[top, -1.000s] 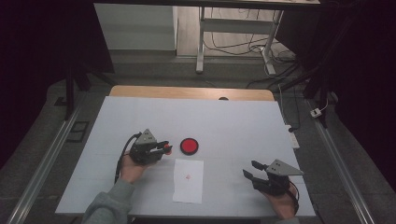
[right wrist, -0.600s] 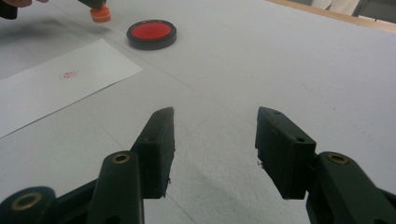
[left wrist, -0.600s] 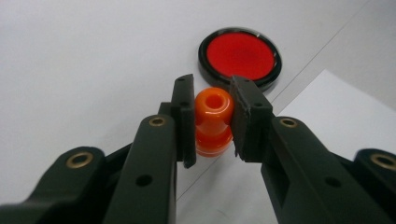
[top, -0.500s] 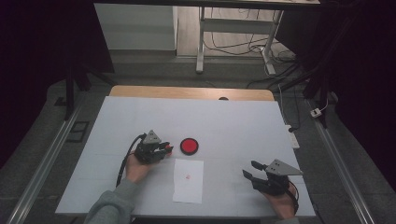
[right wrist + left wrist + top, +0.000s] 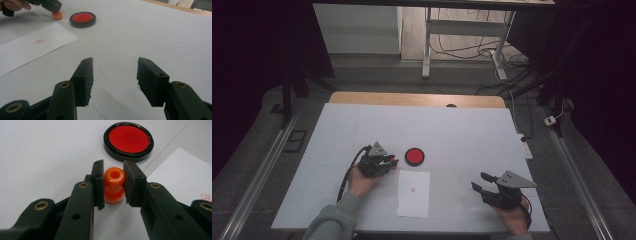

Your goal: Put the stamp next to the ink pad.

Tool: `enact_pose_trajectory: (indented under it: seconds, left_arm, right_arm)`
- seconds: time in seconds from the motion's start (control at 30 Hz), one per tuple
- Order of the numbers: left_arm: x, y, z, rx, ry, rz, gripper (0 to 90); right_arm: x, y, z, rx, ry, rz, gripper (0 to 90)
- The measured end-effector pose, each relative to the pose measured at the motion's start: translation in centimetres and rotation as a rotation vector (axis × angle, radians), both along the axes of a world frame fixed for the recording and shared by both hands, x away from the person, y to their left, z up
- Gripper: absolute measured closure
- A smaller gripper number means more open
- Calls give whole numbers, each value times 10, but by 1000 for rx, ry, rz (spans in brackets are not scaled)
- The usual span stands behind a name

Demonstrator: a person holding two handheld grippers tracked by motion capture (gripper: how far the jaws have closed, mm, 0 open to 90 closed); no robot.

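An orange stamp (image 5: 114, 182) with a round knob stands upright on the white table between the jaws of my left gripper (image 5: 113, 163), which is shut on it. In the high view the left gripper (image 5: 389, 161) sits left of a round red ink pad (image 5: 414, 156) in a black case. It is just above the top left corner of a white sheet of paper (image 5: 414, 193) that bears a small red mark. My right gripper (image 5: 478, 181) rests at the front right with its jaws apart. In its own view the right gripper (image 5: 115, 61) has only bare table between them.
The white table (image 5: 472, 135) has a wooden strip along its far edge. Metal rails run along both sides on the floor. Behind the table stand desk legs with cables. In the right gripper view the ink pad (image 5: 82, 18) and stamp (image 5: 57, 16) lie far off at the upper left.
My left gripper has sunk a little with the stamp and drifted slightly toward the paper's corner. The right gripper has kept still.
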State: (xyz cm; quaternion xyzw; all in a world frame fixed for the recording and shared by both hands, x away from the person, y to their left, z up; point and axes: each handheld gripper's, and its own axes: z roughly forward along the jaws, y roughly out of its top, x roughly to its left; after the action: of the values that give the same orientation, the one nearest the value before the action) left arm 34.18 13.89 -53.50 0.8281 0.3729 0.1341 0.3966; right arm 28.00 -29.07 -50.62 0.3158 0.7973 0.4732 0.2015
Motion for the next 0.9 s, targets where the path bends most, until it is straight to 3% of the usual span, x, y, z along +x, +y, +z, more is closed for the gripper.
enact_pose_trajectory:
  seconds: [0.2,0.27,0.6,0.9]
  left_arm:
    - [-1,-1,0,14,2,9,693]
    - [-1,-1,1,17,-9,18,630]
    - [-8,4,16,-74,-80,61,376]
    - [-15,13,30,-100,-68,29,328]
  right_arm:
    - [0,0,1,8,0,3,462]
    - [0,0,1,7,0,1,462]
    - [0,0,1,6,-2,4,461]
    - [1,-1,1,1,-7,6,460]
